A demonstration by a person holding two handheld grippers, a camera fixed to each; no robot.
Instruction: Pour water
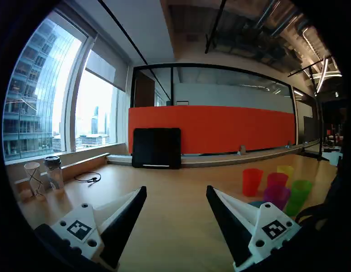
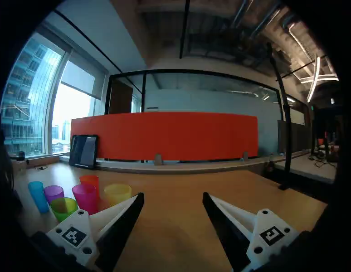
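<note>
Several coloured plastic cups stand grouped on the wooden table. In the left gripper view they sit at the right: an orange cup (image 1: 251, 181), a yellow cup (image 1: 285, 171), a pink cup (image 1: 277, 180), a purple cup (image 1: 276, 196) and a green cup (image 1: 298, 196). In the right gripper view they sit at the left: a blue cup (image 2: 37, 196), a purple cup (image 2: 53, 193), a green cup (image 2: 64, 208), a pink cup (image 2: 85, 197), an orange cup (image 2: 90, 181) and a yellow cup (image 2: 117, 193). My left gripper (image 1: 176, 195) is open and holds nothing. My right gripper (image 2: 172, 201) is open too, beside the cups.
A black tablet (image 1: 156, 148) leans against the orange partition (image 1: 212, 129) at the back. A lidded tumbler (image 1: 53, 172) and a patterned glass (image 1: 34, 178) stand at the window sill with a black cable (image 1: 88, 177) nearby. A black stand pole (image 2: 284, 131) rises at the right.
</note>
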